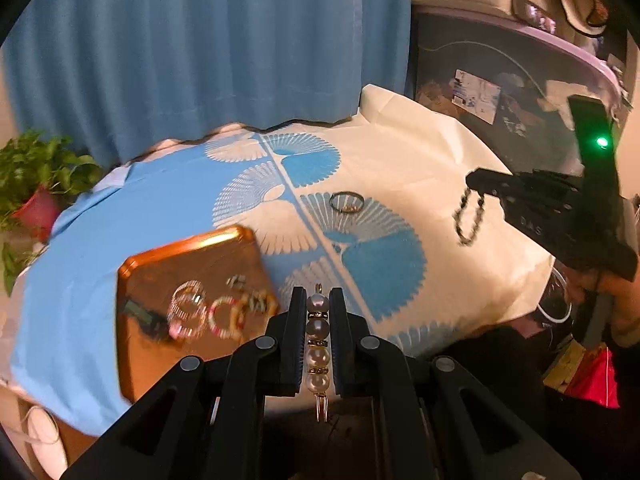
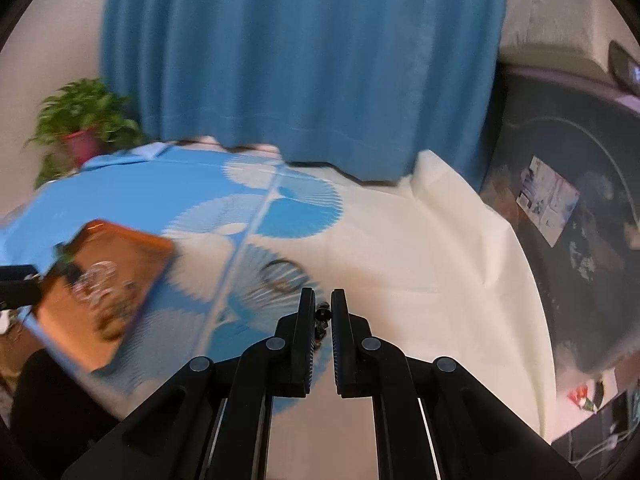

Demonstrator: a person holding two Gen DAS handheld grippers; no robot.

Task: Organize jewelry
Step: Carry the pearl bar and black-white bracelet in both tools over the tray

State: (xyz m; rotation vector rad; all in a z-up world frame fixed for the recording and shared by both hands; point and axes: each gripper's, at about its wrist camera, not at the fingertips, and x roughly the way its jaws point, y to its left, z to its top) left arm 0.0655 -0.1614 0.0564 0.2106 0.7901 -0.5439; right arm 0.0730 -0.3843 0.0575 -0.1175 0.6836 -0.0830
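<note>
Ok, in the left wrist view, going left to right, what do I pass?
Potted plant → orange tray → pearl pin held in the left gripper → ring on the cloth → dark chain hanging from the right gripper.

On the worktop (image 1: 420,168) the tray (image 1: 160,264) lies at the left, with several rings (image 1: 192,308) in it. A bangle (image 1: 347,202) lies to the right of the tray, apart from it. Behind the worktop hangs a curtain (image 1: 208,40); a plant (image 1: 36,176) stands at its far left.
</note>
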